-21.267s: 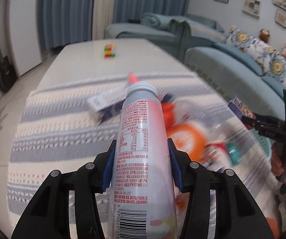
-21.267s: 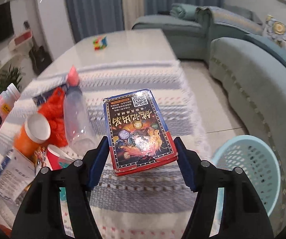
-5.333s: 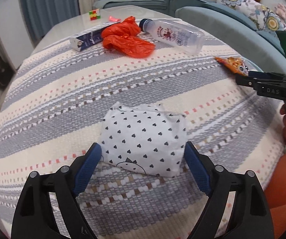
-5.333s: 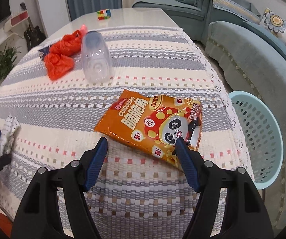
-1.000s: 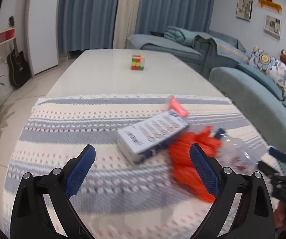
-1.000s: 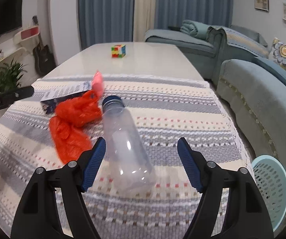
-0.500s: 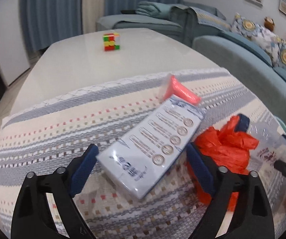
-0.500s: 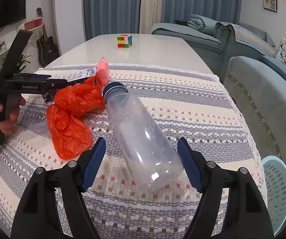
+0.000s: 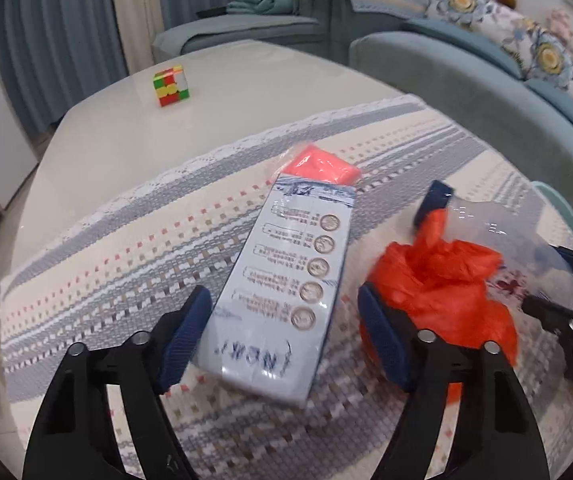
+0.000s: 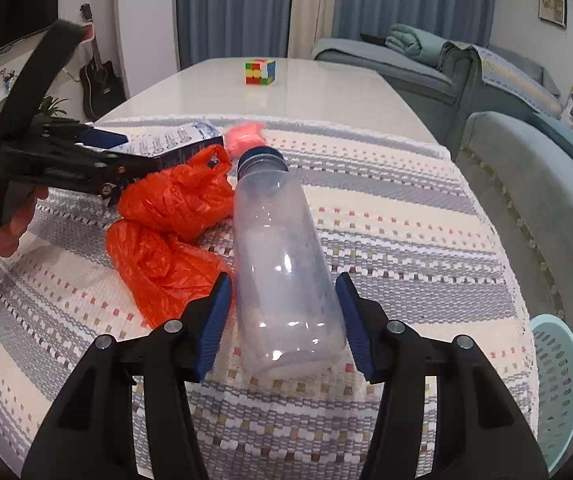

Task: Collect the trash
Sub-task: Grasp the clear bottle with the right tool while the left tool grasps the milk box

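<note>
The clear plastic bottle (image 10: 286,264) lies on its side on the striped cloth (image 10: 406,240) over the worktop, capped and seemingly empty, between the right gripper (image 10: 284,320) fingers, which have just been closing but are not yet pressing it. Beside it lie the orange bag (image 10: 166,232) and the pale blue box (image 9: 286,292); the left gripper (image 9: 282,328) fingers, also closing, straddle the box, apart from it. A second ago they were wider and farther back. The basket (image 10: 558,392) is cut off at the edge, its contents unseen.
</note>
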